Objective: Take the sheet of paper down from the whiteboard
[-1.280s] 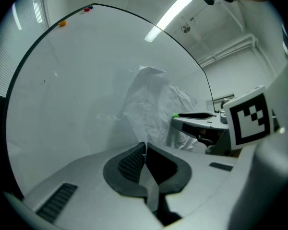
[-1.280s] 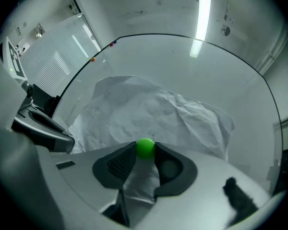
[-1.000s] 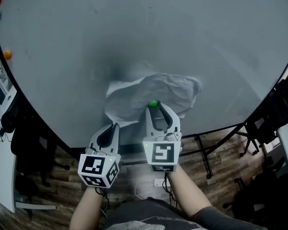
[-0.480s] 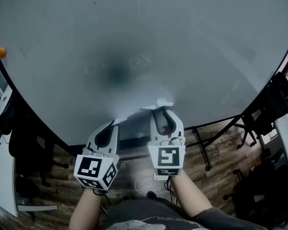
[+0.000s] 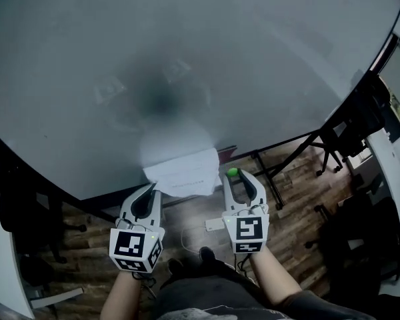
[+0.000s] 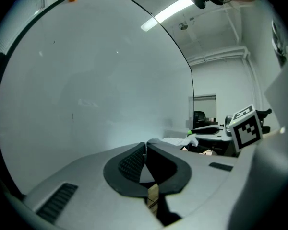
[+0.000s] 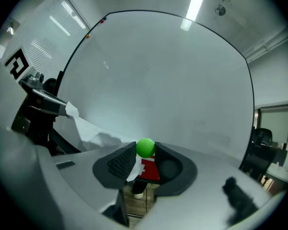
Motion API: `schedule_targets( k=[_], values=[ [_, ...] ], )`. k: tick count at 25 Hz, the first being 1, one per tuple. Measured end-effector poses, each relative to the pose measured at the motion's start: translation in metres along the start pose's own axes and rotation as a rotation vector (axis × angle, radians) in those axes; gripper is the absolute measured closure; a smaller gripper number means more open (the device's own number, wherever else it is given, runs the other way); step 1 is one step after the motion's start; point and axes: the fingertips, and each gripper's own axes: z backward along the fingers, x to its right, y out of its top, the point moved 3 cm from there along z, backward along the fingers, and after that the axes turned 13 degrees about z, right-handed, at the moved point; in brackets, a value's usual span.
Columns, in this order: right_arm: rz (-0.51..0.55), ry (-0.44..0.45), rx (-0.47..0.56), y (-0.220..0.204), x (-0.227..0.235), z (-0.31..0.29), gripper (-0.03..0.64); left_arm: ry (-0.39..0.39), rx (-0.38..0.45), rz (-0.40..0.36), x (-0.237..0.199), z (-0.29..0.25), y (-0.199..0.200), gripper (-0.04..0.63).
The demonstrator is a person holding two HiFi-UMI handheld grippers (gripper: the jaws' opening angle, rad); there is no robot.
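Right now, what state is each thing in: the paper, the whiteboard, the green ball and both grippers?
left gripper: shut on the sheet of paper.
right gripper: shut on the green ball.
sheet of paper: off the whiteboard, creased, lying between the two grippers.
green ball: pinched at the right gripper's jaw tips.
whiteboard: upright, no sheet on it.
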Motion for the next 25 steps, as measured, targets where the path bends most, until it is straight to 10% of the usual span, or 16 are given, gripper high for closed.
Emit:
schedule_targets(
  k=[9,25],
  values=[
    [-0.020,0.030,-0.010,-0.010,-0.007,0.019,0.499,-0.005,-0.032,0.030,0.015,0.011,-0.030,0.581],
    [-0.054,0.196,0.103,-0.060,0.028,0.120,0.499,0.229,-0.015,0.012,0.132,0.083,-0.088,0.581]
  ],
)
